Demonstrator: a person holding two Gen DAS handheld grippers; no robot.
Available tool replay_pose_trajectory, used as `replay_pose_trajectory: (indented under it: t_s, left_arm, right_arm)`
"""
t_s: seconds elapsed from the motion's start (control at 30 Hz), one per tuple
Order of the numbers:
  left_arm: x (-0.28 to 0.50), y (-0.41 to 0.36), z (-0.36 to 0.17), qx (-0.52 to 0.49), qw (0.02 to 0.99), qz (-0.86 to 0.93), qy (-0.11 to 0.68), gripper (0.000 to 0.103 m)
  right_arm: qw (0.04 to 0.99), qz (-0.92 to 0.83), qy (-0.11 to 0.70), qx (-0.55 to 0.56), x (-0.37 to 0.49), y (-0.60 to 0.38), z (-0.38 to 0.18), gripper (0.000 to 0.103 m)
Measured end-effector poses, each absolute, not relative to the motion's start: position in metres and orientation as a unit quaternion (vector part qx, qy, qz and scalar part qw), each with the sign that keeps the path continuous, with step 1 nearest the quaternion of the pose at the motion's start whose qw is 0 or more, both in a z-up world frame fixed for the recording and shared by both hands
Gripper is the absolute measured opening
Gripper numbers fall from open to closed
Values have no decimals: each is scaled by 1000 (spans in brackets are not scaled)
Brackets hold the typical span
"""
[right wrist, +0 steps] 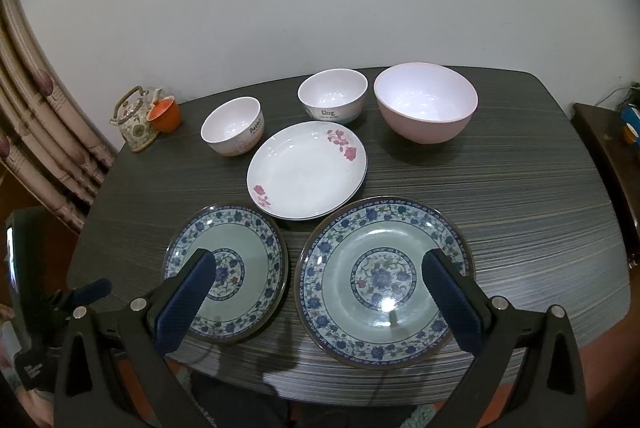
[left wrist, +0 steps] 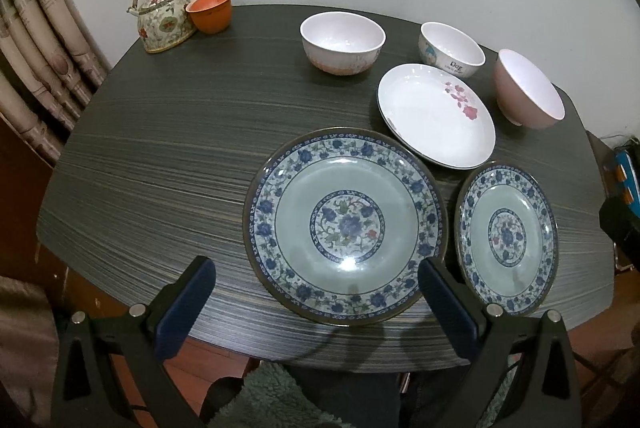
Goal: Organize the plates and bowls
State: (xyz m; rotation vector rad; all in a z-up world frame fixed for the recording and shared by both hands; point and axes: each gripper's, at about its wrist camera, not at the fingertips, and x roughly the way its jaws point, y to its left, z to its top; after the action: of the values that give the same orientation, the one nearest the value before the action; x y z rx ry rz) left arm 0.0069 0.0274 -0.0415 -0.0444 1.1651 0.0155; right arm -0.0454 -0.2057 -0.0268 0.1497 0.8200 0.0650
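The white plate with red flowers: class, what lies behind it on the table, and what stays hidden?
Behind the white flowered plate stand two white bowls, both empty inside. The dark striped table beneath the plate is covered, so nothing there can be seen.

A dark wood-grain bench [right wrist: 520, 187] carries two blue floral plates [right wrist: 383, 280] [right wrist: 226, 270], a white rose-print plate [right wrist: 306, 169], a pink bowl [right wrist: 426, 103], two white bowls [right wrist: 332, 95] [right wrist: 232, 125], a teapot [right wrist: 134, 123] and an orange lidded cup [right wrist: 165, 113].
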Motion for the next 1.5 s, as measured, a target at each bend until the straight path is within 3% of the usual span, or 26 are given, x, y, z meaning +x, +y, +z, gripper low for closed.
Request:
replay_pose_trajectory:
  t_s: [1.2,1.5]
  left_arm:
    - [9,29,-46,-25,828,11,561,103]
    - [18,48,-42,-66,829,-15,555,103]
  right_arm:
    - [905,36,416,78,-41,-205,-34,102]
    - [899,72,426,77,-35,-201,-39,102]
